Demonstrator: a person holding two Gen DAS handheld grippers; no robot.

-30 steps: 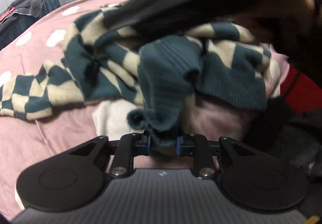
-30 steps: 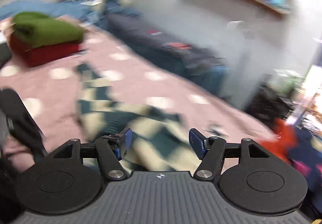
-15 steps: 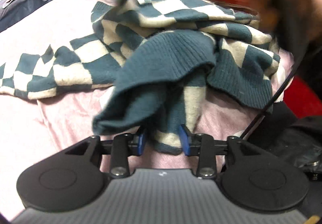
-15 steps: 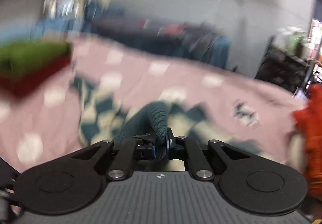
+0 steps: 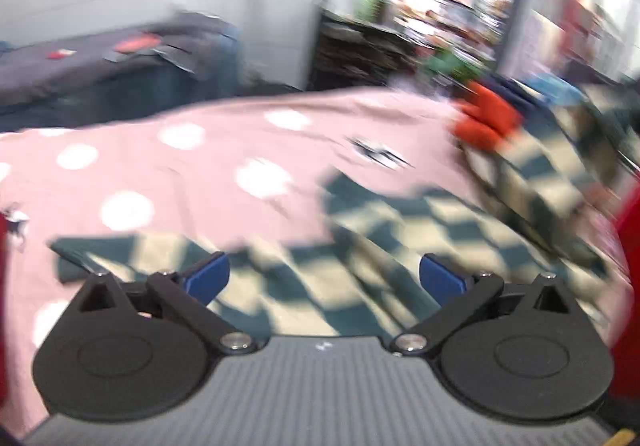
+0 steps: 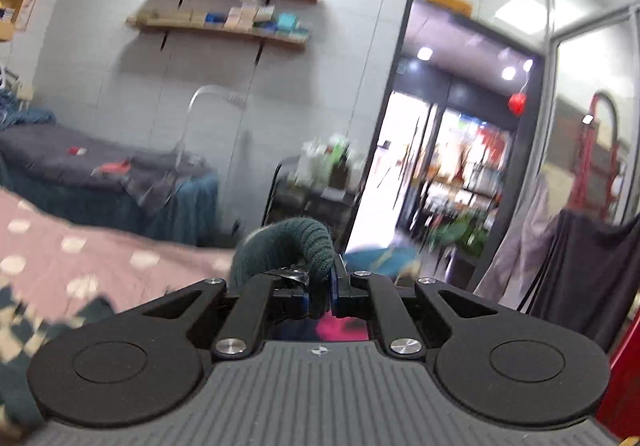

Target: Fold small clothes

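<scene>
Checkered sweater (image 5: 360, 242) spread on pink dotted bed (image 5: 192, 165), left tongs (image 5: 324, 278) wide above it, right tongs (image 6: 320, 292) clamped on its teal ribbed edge (image 6: 296, 242).

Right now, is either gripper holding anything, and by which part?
The right gripper is shut on the checkered sweater, pinching its teal ribbed edge. The left gripper is open, holding nothing.

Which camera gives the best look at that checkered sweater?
The left wrist view: the checkered sweater lies spread over the pink spotted bedspread ahead of the open left gripper, though blurred. The right wrist view shows only a teal ribbed edge pinched in the right gripper and a corner at lower left.
</scene>
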